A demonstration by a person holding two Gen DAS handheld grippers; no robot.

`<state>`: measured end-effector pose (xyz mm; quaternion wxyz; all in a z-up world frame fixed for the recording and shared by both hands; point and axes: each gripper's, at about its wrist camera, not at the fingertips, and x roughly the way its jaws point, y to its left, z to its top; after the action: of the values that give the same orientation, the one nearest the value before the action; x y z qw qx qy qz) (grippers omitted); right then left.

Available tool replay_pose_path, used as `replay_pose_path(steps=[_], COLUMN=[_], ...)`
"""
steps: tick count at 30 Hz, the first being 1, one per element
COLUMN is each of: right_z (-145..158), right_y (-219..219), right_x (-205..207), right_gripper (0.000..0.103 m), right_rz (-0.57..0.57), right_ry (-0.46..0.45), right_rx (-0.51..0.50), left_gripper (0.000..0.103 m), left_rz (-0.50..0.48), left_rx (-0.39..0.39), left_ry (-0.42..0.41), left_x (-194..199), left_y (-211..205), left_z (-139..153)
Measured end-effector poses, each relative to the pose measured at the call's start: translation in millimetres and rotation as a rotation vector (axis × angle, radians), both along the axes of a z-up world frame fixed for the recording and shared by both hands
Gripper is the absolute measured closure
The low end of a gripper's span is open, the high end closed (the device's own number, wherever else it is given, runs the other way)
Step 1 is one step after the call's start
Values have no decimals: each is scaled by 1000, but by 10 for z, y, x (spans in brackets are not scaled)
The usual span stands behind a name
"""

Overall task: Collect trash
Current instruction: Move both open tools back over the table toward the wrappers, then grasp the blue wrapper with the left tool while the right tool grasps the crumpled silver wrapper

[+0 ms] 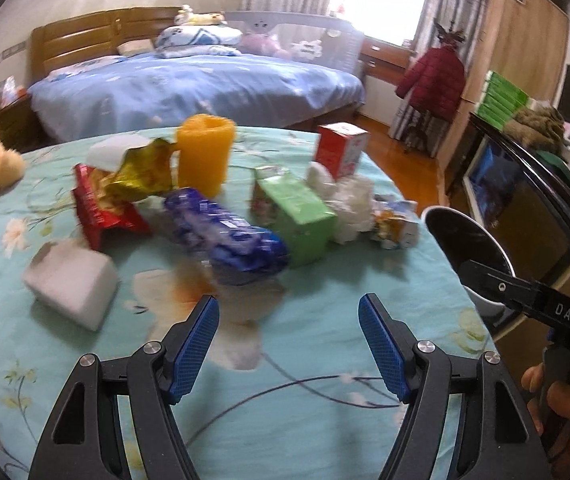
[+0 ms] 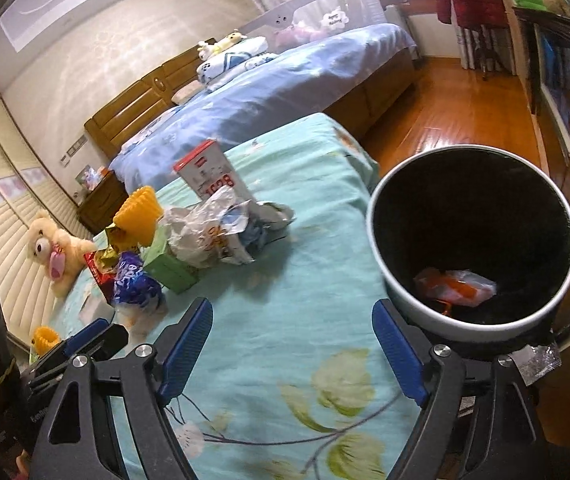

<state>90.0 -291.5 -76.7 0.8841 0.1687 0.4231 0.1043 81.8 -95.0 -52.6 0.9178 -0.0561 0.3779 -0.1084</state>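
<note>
A pile of trash lies on the teal flowered tablecloth (image 1: 325, 360): a blue plastic wrapper (image 1: 225, 232), a green carton (image 1: 297, 212), a red snack bag (image 1: 101, 204), a gold foil wrapper (image 1: 141, 172), crumpled white plastic (image 1: 349, 208) and a white box (image 1: 71, 282). My left gripper (image 1: 289, 344) is open and empty, just short of the blue wrapper. My right gripper (image 2: 293, 352) is open and empty beside the round white bin (image 2: 405, 292), which holds an orange wrapper (image 2: 455, 286). The bin's rim also shows in the left wrist view (image 1: 437, 210).
A yellow ribbed cup (image 1: 205, 152) and a red and white carton (image 1: 341, 148) stand behind the pile. A teddy bear (image 2: 57, 256) sits at the table's left edge. A bed (image 1: 205, 88) lies beyond, a wood floor (image 2: 453, 112) and a dark cabinet (image 1: 525, 208) to the right.
</note>
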Motion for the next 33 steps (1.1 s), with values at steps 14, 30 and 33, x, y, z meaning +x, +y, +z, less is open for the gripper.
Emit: replay_pose_path(steps=[14, 30, 33], right_z=[-64, -163, -145], right_y=[231, 396, 413], right_x=[283, 568, 494], right_gripper=[20, 85, 97], right_rz=[40, 86, 99], right_ry=[-13, -9, -8], right_rx=[-11, 10, 23], left_gripper=[28, 72, 80], left_rz=[75, 34, 10], left_rx=[-19, -23, 11], left_ry=[33, 42, 12], left_x=[183, 591, 549], left_y=[101, 111, 81], left_z=[84, 14, 33])
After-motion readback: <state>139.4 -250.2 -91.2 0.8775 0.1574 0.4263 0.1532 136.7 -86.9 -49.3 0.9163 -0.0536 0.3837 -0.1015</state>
